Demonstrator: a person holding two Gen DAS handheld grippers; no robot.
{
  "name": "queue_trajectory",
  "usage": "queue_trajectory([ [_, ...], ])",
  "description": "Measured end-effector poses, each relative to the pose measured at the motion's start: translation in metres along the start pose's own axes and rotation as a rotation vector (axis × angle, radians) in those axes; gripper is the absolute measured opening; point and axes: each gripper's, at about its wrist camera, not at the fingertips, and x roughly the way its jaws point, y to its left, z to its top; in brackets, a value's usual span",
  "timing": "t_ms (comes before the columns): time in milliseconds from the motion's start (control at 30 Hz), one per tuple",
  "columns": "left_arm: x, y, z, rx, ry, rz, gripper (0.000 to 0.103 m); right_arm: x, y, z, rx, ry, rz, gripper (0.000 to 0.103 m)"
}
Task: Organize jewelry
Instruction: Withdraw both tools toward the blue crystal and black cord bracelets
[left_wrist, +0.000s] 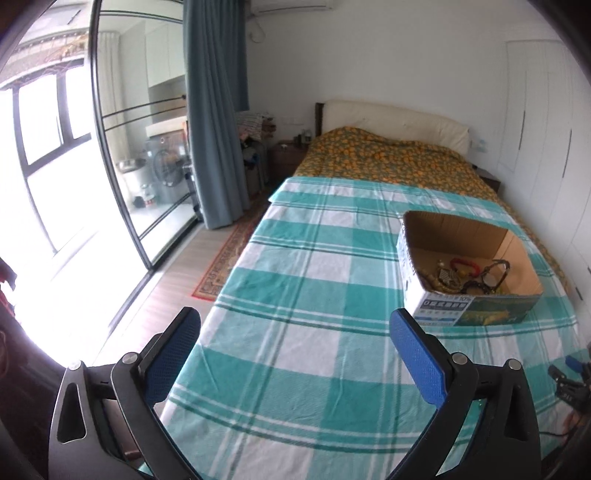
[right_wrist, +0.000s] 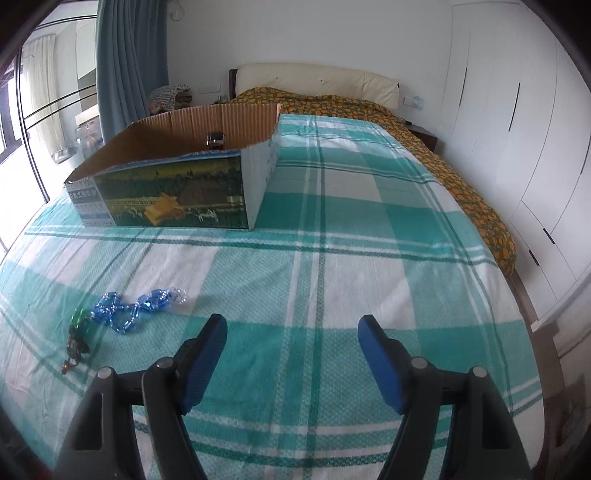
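Bed: checked teal and white sheet (right_wrist: 332, 258) covers it, cardboard box (left_wrist: 476, 306) stands on top
Box: already holds several jewelry pieces (left_wrist: 469, 273)
Blue bead necklace (right_wrist: 136, 306): lies on the sheet, forward and left of the right gripper (right_wrist: 291, 328), long axis running left to right
Dark beaded piece (right_wrist: 77, 338): just beside its left end
Right gripper: fingers spread, empty, looks nearer
Left gripper (left_wrist: 295, 325): spread, empty, near the box

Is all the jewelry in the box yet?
Not yet. Several pieces already lie in the cardboard box. Nothing is in hand: the left gripper and right gripper are open and empty. The blue bead necklace and a dark beaded piece lie on the bedsheet.
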Motion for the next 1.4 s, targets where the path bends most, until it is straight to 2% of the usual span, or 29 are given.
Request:
queue_trajectory([
  [133, 0.013, -0.002, -0.029, -0.031, 0.072, -0.027, 0.102, -0.002, -0.010, -0.013, 0.052, 0.008, 0.001, 0.075],
  [267, 0.052, -0.023, -0.072, -0.079, 0.196, -0.125, 0.102, -0.004, -0.014, -0.020, 0.078, 0.007, -0.007, 0.075],
  [367, 0.071, -0.049, -0.096, -0.058, 0.236, -0.175, 0.102, -0.005, -0.016, -0.026, 0.094, 0.006, -0.007, 0.075],
  [533, 0.084, -0.088, -0.117, 0.059, 0.229, -0.165, 0.102, -0.001, -0.016, -0.037, 0.115, 0.028, 0.002, 0.076],
  [633, 0.090, -0.106, -0.123, 0.127, 0.240, -0.161, 0.102, -0.003, -0.009, -0.043, 0.092, 0.017, -0.025, 0.081],
  [800, 0.097, -0.125, -0.130, 0.184, 0.273, -0.175, 0.102, -0.004, -0.005, -0.047, 0.090, 0.000, -0.054, 0.083],
  [967, 0.099, -0.125, -0.130, 0.161, 0.291, -0.186, 0.103, -0.003, -0.006, -0.046, 0.098, 0.004, -0.059, 0.084],
  [1167, 0.099, -0.123, -0.133, 0.141, 0.275, -0.174, 0.103, -0.002, -0.006, -0.048, 0.099, -0.010, -0.061, 0.087],
  [1400, 0.094, -0.125, -0.137, 0.143, 0.262, -0.184, 0.103, -0.004, -0.009, -0.048, 0.110, -0.018, -0.020, 0.091],
])
